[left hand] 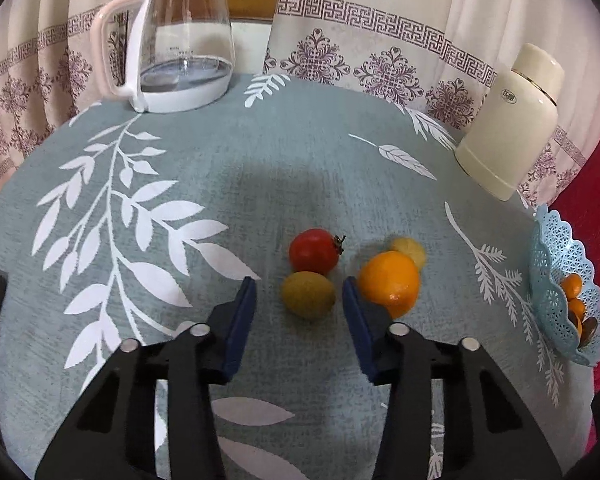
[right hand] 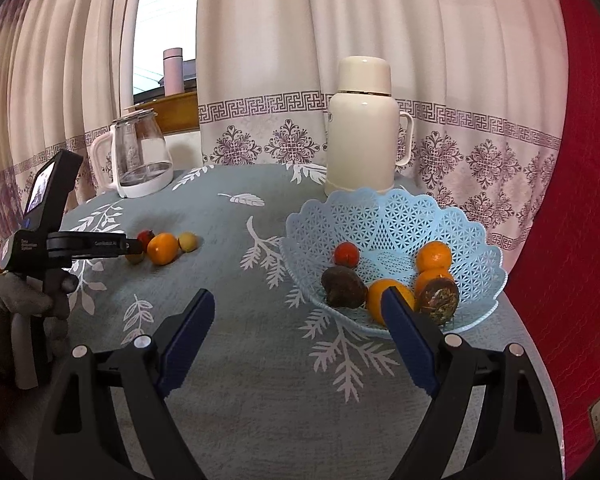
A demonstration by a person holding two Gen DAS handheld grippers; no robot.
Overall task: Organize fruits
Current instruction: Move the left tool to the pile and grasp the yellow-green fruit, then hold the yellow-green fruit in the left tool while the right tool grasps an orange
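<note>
On the blue-grey leaf-print tablecloth lie a red tomato [left hand: 314, 251], a green-brown kiwi [left hand: 308, 295], an orange [left hand: 390, 283] and a small yellow fruit [left hand: 410, 250]. My left gripper [left hand: 299, 282] is low over the cloth with the kiwi between its blue fingers. A gap shows on both sides, so it is open. In the right wrist view it [right hand: 136, 246] reaches into this fruit cluster from the left. My right gripper [right hand: 298, 294] stands wide open and empty in front of the light blue basket [right hand: 392, 216]. The basket holds a tomato [right hand: 346, 255], oranges and two dark fruits.
A glass kettle [left hand: 180, 40] stands at the back left of the table and a cream thermos [left hand: 512, 120] at the back right, behind the basket [left hand: 556, 292]. Patterned curtains hang behind and red cloth lies off the right edge. A gloved hand [right hand: 16, 300] grips the left gripper's handle.
</note>
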